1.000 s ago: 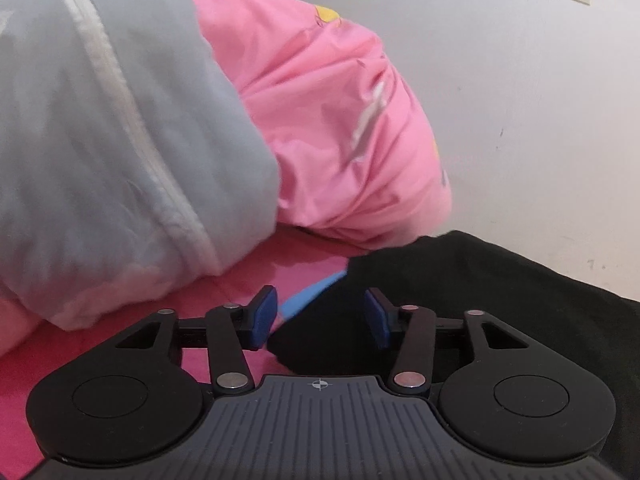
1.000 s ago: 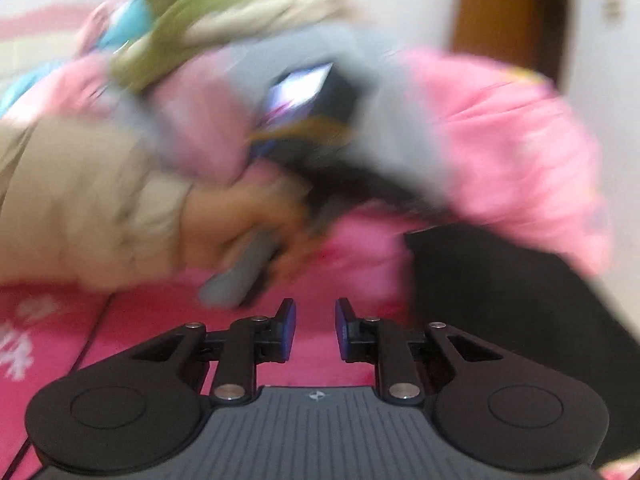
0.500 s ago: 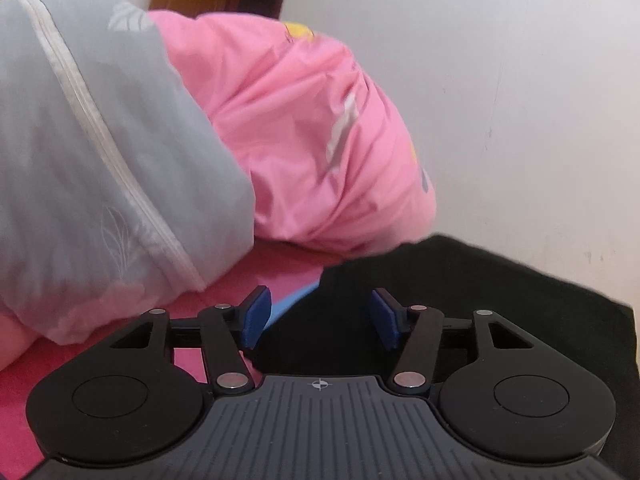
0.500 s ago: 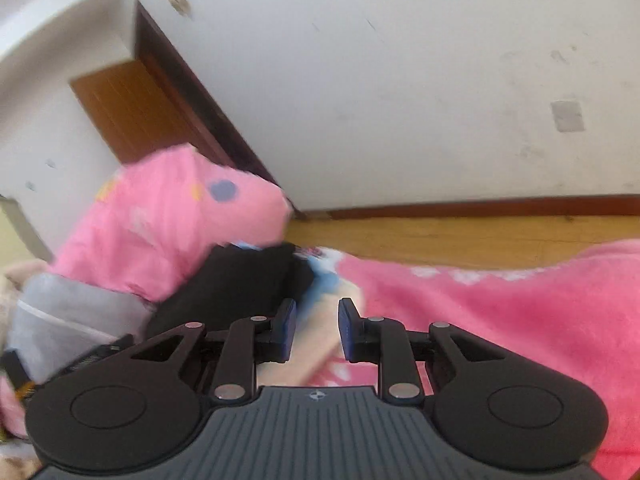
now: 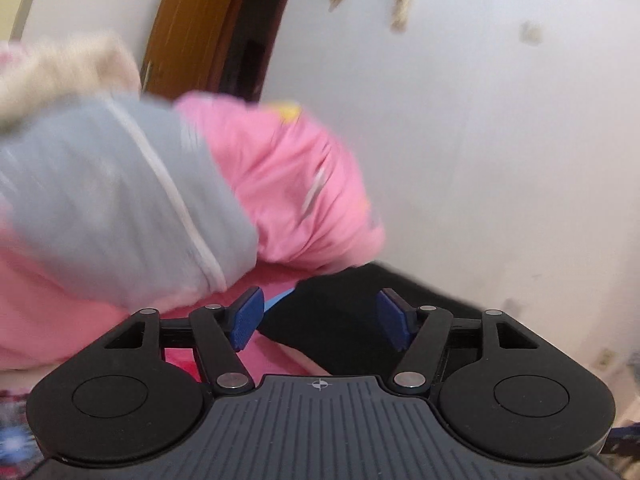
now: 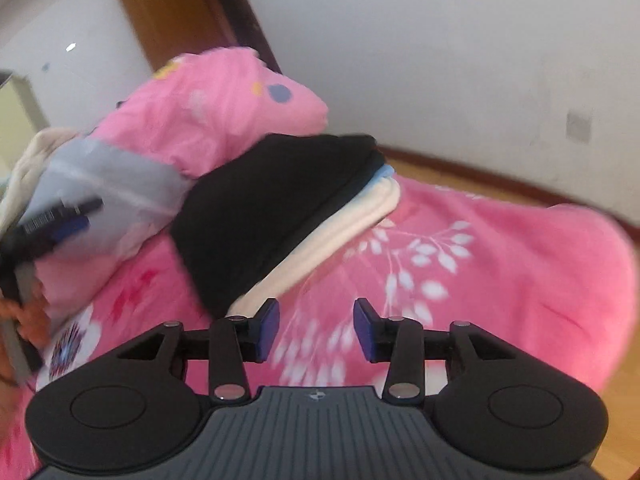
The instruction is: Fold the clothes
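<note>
A folded black garment tops a stack of folded clothes, with a light blue layer and a cream one under it, on a pink floral bedspread. My right gripper hovers open over the bedspread just right of the stack, holding nothing. In the left wrist view the black garment lies right ahead. My left gripper is open above its near edge, with nothing between the pads. At the left of the right wrist view, the left gripper shows, held by a hand.
A pink quilt bundle and a grey-blue bundle with a white seam are piled behind the stack. White wall, a wooden door, wood floor past the bed's edge.
My left gripper drew back and tilted up, jaws spread wider. My right gripper swung round from the far wall to the stack and opened wider.
</note>
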